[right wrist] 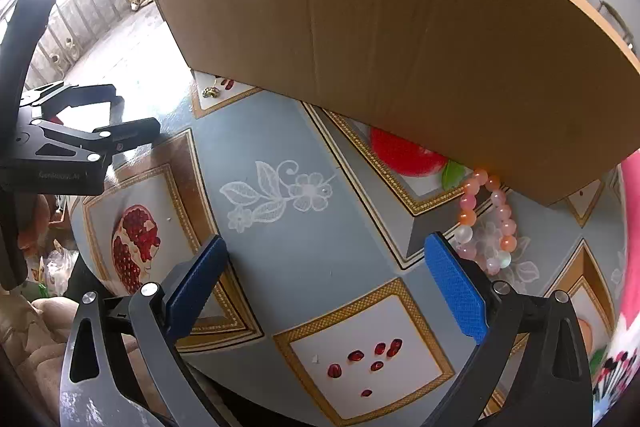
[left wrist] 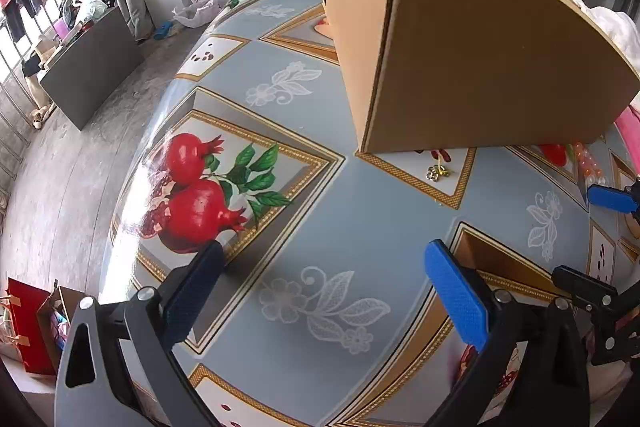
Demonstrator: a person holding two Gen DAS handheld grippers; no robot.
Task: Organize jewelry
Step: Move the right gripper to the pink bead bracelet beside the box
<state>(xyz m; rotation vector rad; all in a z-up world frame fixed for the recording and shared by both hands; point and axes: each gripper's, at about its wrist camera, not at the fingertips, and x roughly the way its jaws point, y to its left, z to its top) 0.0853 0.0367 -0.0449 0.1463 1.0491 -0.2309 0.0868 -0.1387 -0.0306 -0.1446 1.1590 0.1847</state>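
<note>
A large brown cardboard box [left wrist: 480,59] stands on the patterned tablecloth [left wrist: 360,219]; it fills the top of the right wrist view [right wrist: 400,39]. A small gold jewel [left wrist: 438,171] lies at the box's near edge and shows small in the right wrist view [right wrist: 211,91]. A pink, orange and white bead bracelet [right wrist: 490,223] lies by the box's right corner, just beyond my right gripper's right finger; part of it shows in the left wrist view [left wrist: 586,159]. My left gripper [left wrist: 324,295] is open and empty above the cloth. My right gripper [right wrist: 326,287] is open and empty.
The table's left edge drops to a concrete floor with a grey cabinet [left wrist: 92,67] and a red bag [left wrist: 28,327]. A pink object [right wrist: 630,227] lies at the table's right. My left gripper's body [right wrist: 68,143] shows at the left of the right wrist view.
</note>
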